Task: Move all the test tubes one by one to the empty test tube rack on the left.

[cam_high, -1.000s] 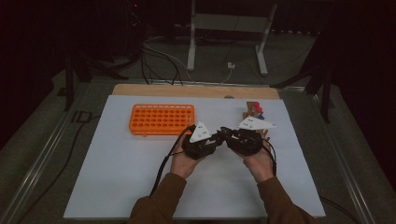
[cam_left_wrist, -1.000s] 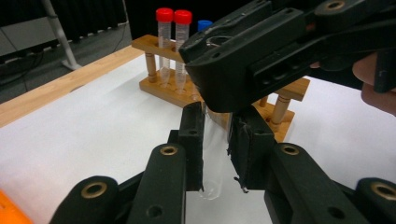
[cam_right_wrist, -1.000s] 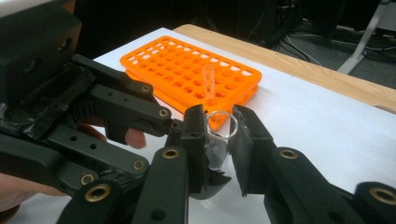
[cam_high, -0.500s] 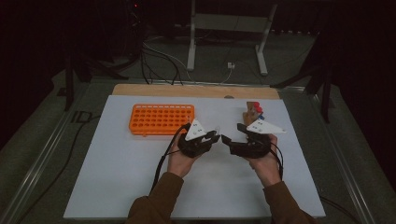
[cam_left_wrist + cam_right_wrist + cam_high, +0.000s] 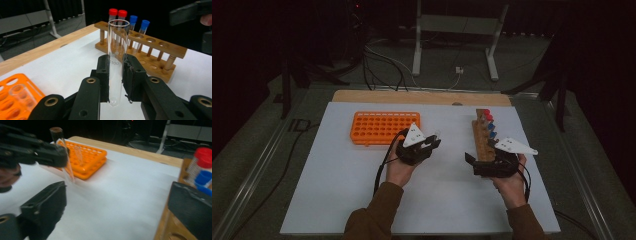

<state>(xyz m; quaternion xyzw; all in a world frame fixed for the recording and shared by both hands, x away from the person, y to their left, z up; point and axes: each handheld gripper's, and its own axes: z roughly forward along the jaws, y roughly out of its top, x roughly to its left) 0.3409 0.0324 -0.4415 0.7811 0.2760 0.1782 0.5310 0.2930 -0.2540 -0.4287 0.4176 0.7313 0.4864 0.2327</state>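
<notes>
Currently a clear glass test tube is clamped upright between the pads of the left gripper, above the white table mat between the orange plastic tube rack and the wooden rack of red- and blue-capped tubes. The right gripper has just been opened wide, nothing is held between its jaws, and it is positioned just beside the wooden rack.

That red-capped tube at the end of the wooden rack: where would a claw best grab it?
Probably just below the cap of the red-capped tube, from above. It stands upright in the wooden rack with only its top free; a neighbouring tube crowds one side, so the claw should straddle it crosswise to the row.
</notes>
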